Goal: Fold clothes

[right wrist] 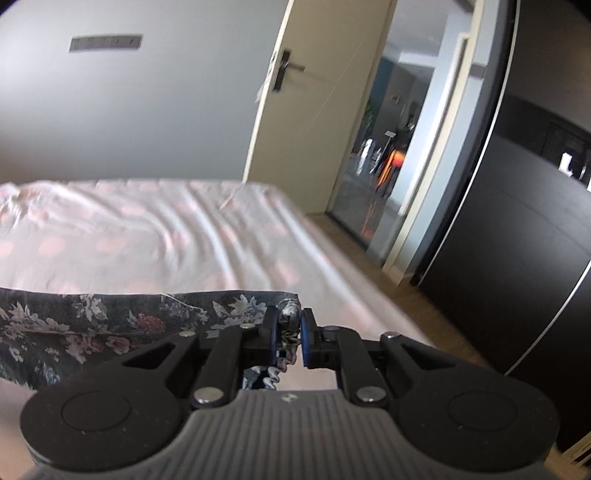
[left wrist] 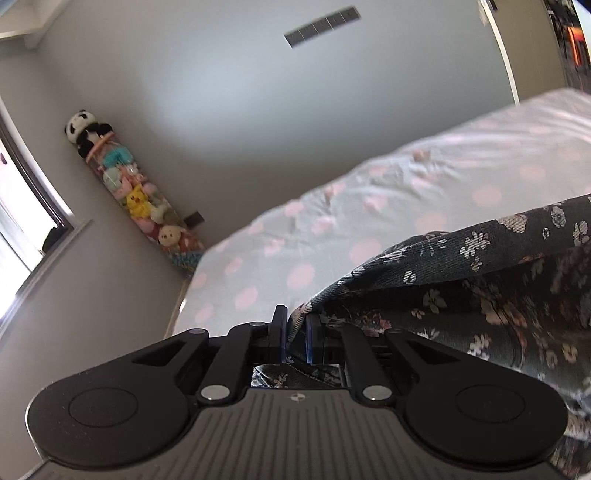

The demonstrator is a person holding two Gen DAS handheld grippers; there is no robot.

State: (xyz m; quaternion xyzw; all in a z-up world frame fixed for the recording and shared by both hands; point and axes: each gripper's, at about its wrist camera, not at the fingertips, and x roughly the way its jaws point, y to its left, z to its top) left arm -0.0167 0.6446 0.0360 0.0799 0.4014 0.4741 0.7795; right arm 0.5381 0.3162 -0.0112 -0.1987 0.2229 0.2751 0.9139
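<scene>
My left gripper (left wrist: 295,332) is nearly closed, its blue-edged pads pinching a corner of the dark floral garment (left wrist: 480,280). Fabric bunches between the jaws and a bit pokes out behind them, toward the camera. From that pinch the cloth runs up and to the right, lifted off the bed (left wrist: 332,221) along that edge, with folds sagging in the lower right.

My right gripper (right wrist: 288,332) is likewise almost closed, clamped on another corner of the same garment (right wrist: 110,317); a ruffled hem hangs down between the fingers. From here the fabric stretches left in a taut band with a straight top edge, above the sheet (right wrist: 147,236).

The sheet is pale with pink dots, wrinkled, and blurred in both views, so I can't tell how much of the garment touches it.

Left view: grey wall, a tall clear tube of plush toys (left wrist: 136,195) in the corner with a panda on top, a window (left wrist: 22,229) at the left edge, a wall vent (left wrist: 321,23).

Right view: a cream door (right wrist: 314,103) standing open with a dark handle, a hallway beyond, a dark wardrobe panel (right wrist: 517,221) at right, wood floor (right wrist: 436,317) beside the bed.
</scene>
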